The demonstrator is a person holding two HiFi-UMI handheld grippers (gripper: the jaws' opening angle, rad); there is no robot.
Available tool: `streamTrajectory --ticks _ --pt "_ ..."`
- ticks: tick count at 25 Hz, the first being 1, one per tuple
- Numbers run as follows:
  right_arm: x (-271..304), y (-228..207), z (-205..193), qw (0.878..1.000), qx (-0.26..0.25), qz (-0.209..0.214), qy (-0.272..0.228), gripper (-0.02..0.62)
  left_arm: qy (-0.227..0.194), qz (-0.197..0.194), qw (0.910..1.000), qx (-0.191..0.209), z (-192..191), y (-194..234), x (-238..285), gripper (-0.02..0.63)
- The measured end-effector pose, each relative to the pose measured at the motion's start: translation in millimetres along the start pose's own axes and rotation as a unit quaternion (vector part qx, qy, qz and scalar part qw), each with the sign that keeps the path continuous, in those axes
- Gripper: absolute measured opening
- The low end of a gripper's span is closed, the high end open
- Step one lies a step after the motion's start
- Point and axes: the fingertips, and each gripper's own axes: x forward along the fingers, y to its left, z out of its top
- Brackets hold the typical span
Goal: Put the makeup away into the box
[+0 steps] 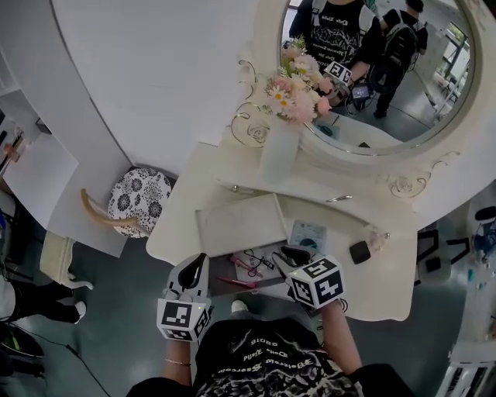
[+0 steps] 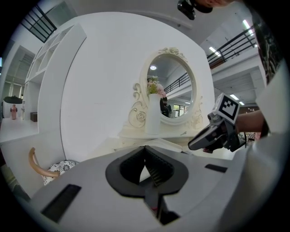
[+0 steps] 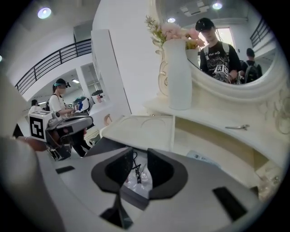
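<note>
Since the cream-lidded open box [image 1: 221, 267] sits right below, we hang our right gripper [image 3: 140, 156] over it, fingers apart, empty; left gripper [image 2: 146, 149] waits aside, fingers shut on nothing.

Staged vanity corner inside a big hall. White dressing table [image 1: 387, 288] w/ ornate oval mirror [image 1: 434, 93], vase [image 1: 279, 151] of flowers [image 1: 298, 91], floral stool [image 1: 139, 198], makeup [image 1: 252, 262] in open compartment. Bkgd: mezzanine railings [image 3: 54, 56], ceiling spots [image 3: 44, 12], another person [image 3: 58, 103] w/ headgear.
</note>
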Motion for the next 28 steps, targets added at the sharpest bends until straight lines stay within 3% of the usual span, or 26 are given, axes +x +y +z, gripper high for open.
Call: streamTrajectory --ticks 17,28 --pt "-58 -36 6 0.989 -0.012 -0.106 -0.105 0.072 -0.024 -0.05 0.9981 0.026 20 -39 18 0.015" --pt "-89 -64 -11 0.976 0.013 -0.166 -0.137 0.025 -0.028 -0.054 0.9981 0.002 21 -54 21 0.015"
